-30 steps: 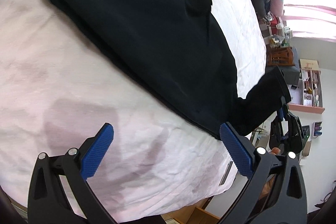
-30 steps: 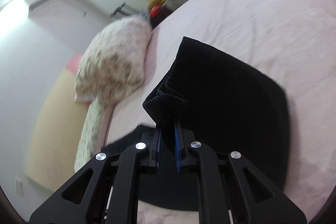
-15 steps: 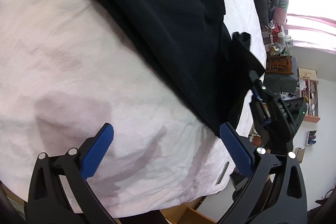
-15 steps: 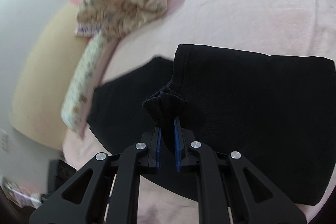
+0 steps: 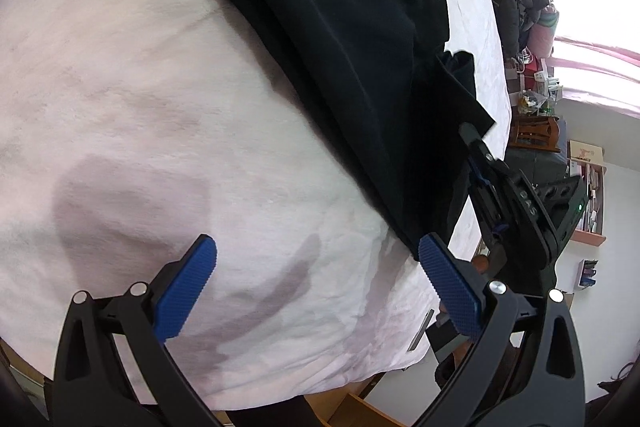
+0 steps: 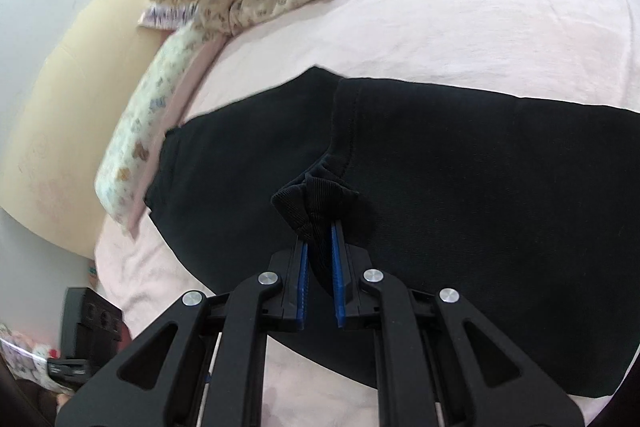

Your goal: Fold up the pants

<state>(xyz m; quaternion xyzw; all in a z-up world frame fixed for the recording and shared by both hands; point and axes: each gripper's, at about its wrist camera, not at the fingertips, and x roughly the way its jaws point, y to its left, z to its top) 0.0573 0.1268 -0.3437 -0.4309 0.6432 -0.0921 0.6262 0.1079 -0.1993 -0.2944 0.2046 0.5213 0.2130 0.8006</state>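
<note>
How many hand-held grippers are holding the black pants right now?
1. The right hand-held gripper pinches a bunched edge of the black pants; the left hand-held gripper hovers open above the pink sheet.

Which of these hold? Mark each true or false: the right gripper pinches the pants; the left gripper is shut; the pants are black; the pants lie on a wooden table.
1. The right gripper pinches the pants. True: a bunched corner sits between its pads.
2. The left gripper is shut. False: its jaws stand wide open, holding nothing.
3. The pants are black. True.
4. The pants lie on a wooden table. False: they lie on a pink bed sheet.
</note>
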